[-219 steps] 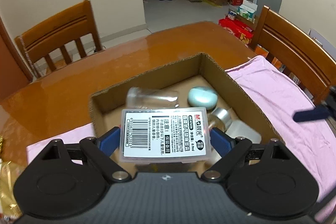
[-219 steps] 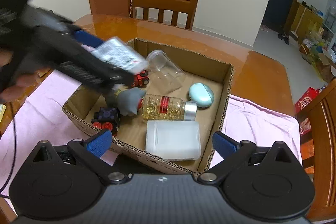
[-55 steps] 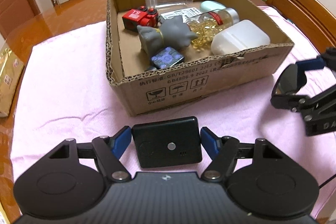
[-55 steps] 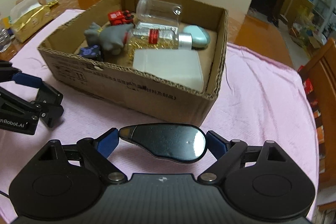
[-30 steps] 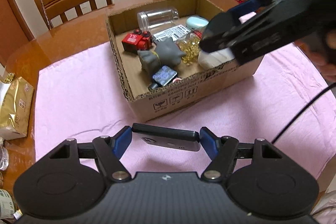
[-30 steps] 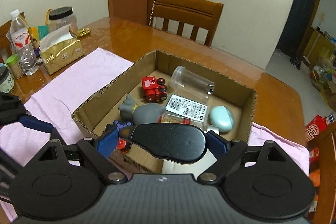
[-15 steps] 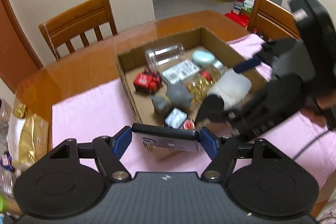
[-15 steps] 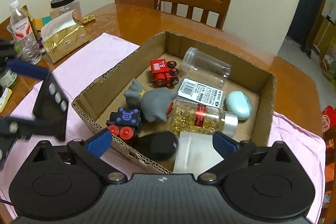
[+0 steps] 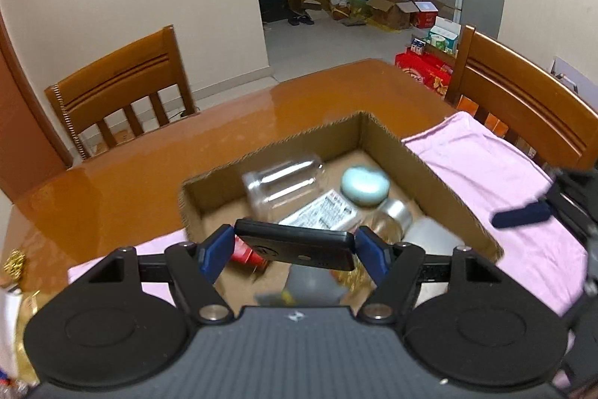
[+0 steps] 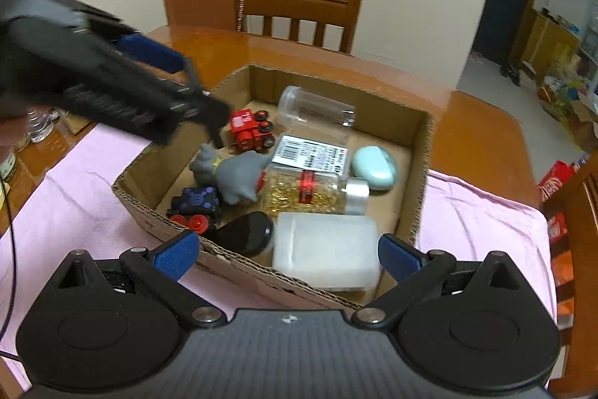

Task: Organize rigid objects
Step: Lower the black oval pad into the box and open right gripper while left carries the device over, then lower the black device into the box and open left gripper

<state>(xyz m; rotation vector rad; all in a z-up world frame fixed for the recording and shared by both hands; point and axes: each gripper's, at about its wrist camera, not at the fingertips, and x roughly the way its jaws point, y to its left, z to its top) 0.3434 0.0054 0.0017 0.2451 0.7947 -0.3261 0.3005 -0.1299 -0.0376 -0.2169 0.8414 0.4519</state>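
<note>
1. Low in the left wrist view, the left gripper (image 9: 295,249) is clenched on a flat black device (image 9: 299,247), held edge-on above the near part of the cardboard box (image 10: 422,174).
2. The right gripper (image 10: 287,253) hangs released and empty at the bottom of its view, before the box's near wall.
3. Step in hand, as I judge it: carrying the device into the box.
4. Next: lower it onto a bare patch of floor, clear of the grey toy (image 10: 235,174) and red train (image 10: 250,131) at mid-frame, then let go.

The left gripper (image 9: 295,245) is clamping a flat black device (image 9: 295,243) edge-on above the cardboard box (image 9: 429,174), which is holding a clear jar (image 9: 284,184) and a pale teal case (image 9: 364,186).
</note>
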